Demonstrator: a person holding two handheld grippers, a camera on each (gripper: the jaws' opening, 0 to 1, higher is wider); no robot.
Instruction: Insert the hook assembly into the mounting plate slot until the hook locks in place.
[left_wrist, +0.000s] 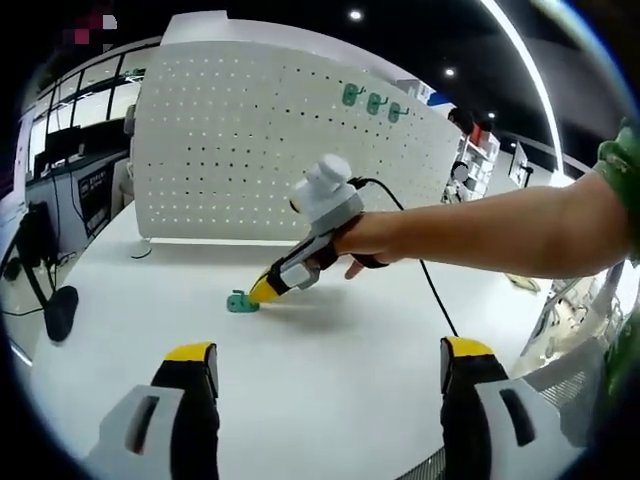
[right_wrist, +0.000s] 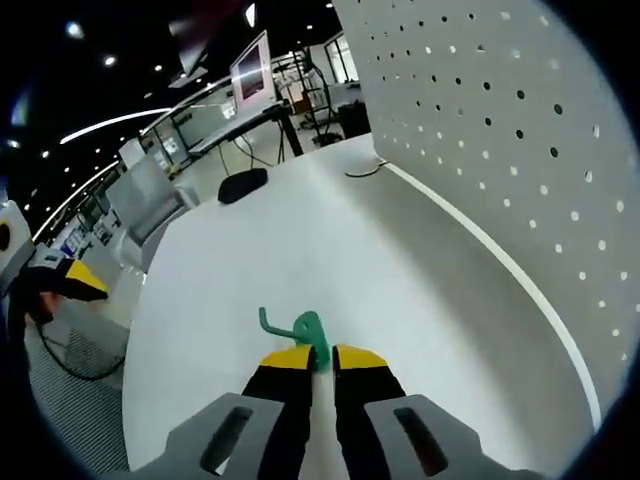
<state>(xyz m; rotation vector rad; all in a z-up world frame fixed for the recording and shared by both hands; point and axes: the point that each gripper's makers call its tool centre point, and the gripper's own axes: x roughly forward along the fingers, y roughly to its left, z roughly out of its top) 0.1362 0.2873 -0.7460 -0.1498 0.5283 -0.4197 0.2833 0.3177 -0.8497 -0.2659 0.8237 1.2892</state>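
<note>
White table (left_wrist: 330, 390) spans the workspace, round-edged, matte. Standing upright on its far side, a white pegboard panel (left_wrist: 230, 140), the mounting plate, rows of small holes across its face; in the right gripper view the same panel (right_wrist: 520, 130) rises along the right side, its base meeting the table. Three green hooks (left_wrist: 372, 101) already hang in a row near the panel's upper right corner. A black cable (left_wrist: 425, 262) trails from the right gripper across the table. Person's bare forearm (left_wrist: 500, 235) reaches in from the right in the left gripper view, hand wrapped on the right gripper (left_wrist: 258, 292), whose yellow tips are down at the table surface, touching a small green hook assembly (left_wrist: 241, 302) that lies on the table well in front of the panel. In the right gripper view the right gripper (right_wrist: 322, 360) has its jaws drawn nearly together, pinching the base of the green hook assembly (right_wrist: 300, 327); hook arm sticks out to the left beyond the tips. Left gripper (left_wrist: 330, 360) hovers above the table, jaws spread wide, nothing between them. Dark office background: desks, monitors, ceiling lights, a black mouse-like object (left_wrist: 60, 312) at the table's left edge.
</note>
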